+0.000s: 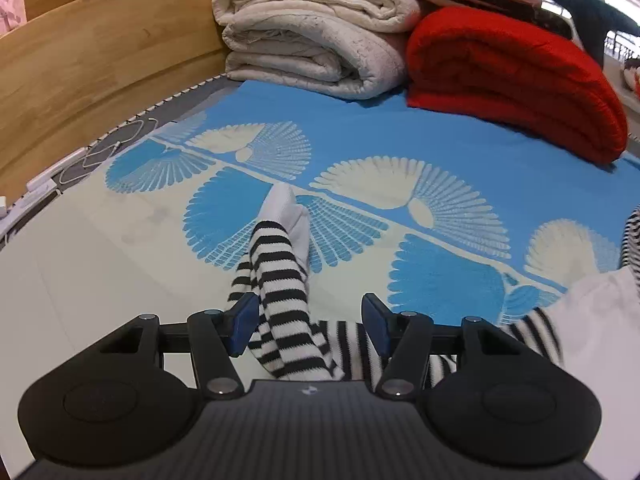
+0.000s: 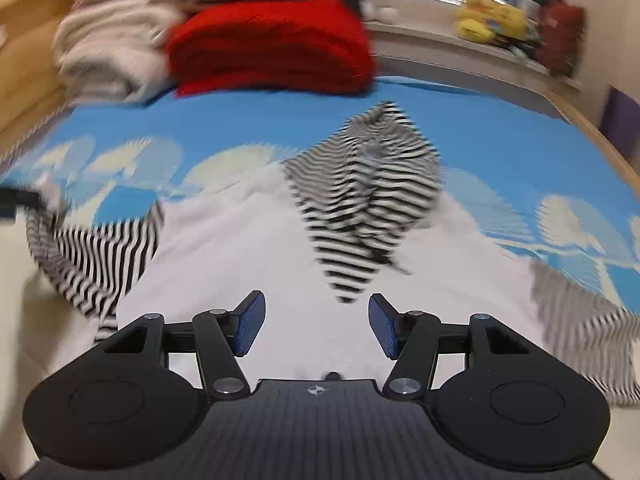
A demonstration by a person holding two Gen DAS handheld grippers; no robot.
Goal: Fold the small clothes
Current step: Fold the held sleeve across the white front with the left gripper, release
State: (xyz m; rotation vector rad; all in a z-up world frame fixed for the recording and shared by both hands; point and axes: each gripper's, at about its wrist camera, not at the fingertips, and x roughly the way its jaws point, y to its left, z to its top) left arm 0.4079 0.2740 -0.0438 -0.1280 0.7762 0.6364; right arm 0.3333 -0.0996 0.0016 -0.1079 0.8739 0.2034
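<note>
The back of the bed is blocked by a tall stack of folded cream blankets [image 1: 308, 36] and a thick folded red blanket [image 1: 512, 76] right beside it, and a wooden wall panel [image 1: 100, 52] shuts off the left side. In front of them, a wide strip of the blue and cream fan-pattern bedspread [image 1: 400, 128] lies flat and bare. Nearer, a black-and-white striped garment [image 2: 372, 196] lies bunched up in the middle.

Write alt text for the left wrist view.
A black-and-white striped sleeve with a white cuff lies between the open fingers of the left gripper on a blue and cream bedspread. Behind it sit folded cream blankets and a red blanket.
</note>
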